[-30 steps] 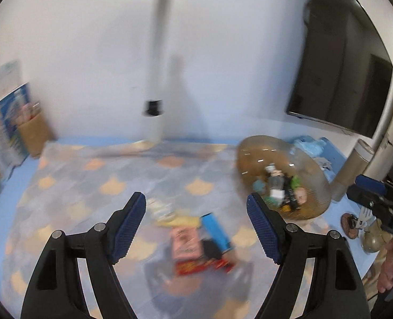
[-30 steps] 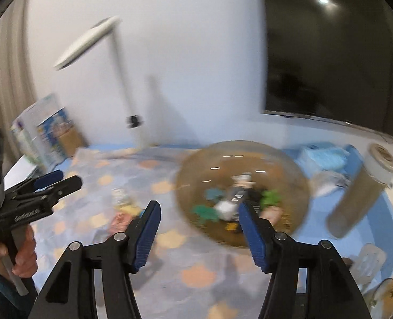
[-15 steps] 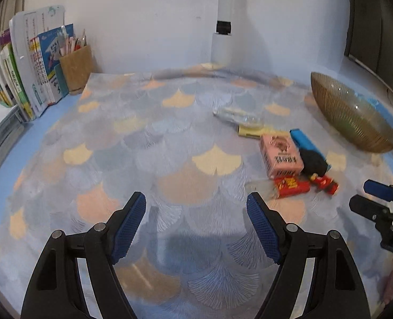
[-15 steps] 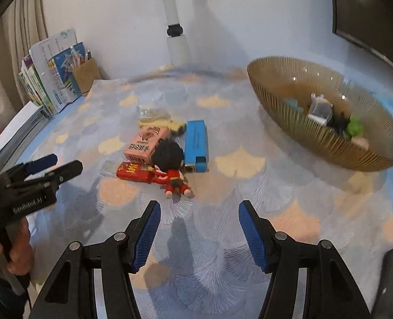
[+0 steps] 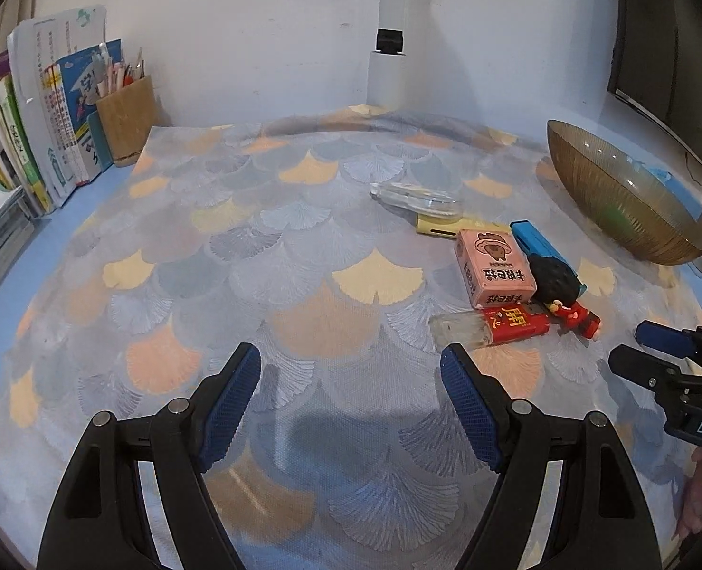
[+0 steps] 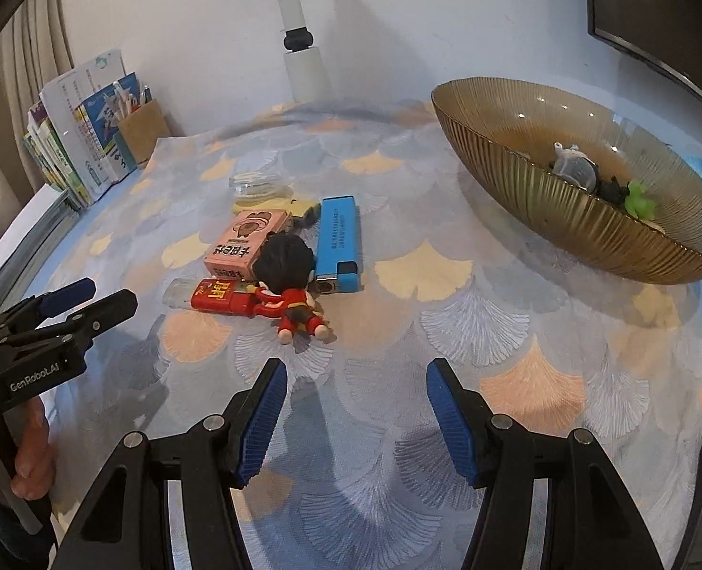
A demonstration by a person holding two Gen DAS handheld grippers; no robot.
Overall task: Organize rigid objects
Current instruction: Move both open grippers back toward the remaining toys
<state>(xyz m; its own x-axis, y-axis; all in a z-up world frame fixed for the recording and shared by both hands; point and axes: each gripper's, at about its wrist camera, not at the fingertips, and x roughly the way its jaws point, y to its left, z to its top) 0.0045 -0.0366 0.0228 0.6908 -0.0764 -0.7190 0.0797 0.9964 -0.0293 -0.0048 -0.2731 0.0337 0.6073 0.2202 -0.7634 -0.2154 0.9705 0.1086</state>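
A small pile lies mid-table: a pink box (image 6: 244,244) (image 5: 493,268), a blue lighter (image 6: 337,244) (image 5: 538,242), a red lighter (image 6: 218,297) (image 5: 493,325), a red-suited figurine (image 6: 290,285) (image 5: 564,297), a yellow item (image 5: 434,228) and a clear glass piece (image 6: 256,186) (image 5: 420,197). A ribbed amber bowl (image 6: 541,185) (image 5: 607,190) at the right holds several small toys. My left gripper (image 5: 351,408) (image 6: 85,297) is open over bare cloth, left of the pile. My right gripper (image 6: 353,420) (image 5: 636,346) is open just in front of the figurine.
Books (image 5: 42,142) and a brown pen holder (image 5: 125,121) stand at the back left. A white lamp post (image 5: 389,47) rises at the back wall. A dark screen (image 5: 669,47) hangs at the right. A hand (image 6: 23,460) grips the left tool's handle.
Both grippers have dropped from high above the table to just over the cloth, and the views tipped downward. Over the last half second neither moved. Jaw openings stayed the same.
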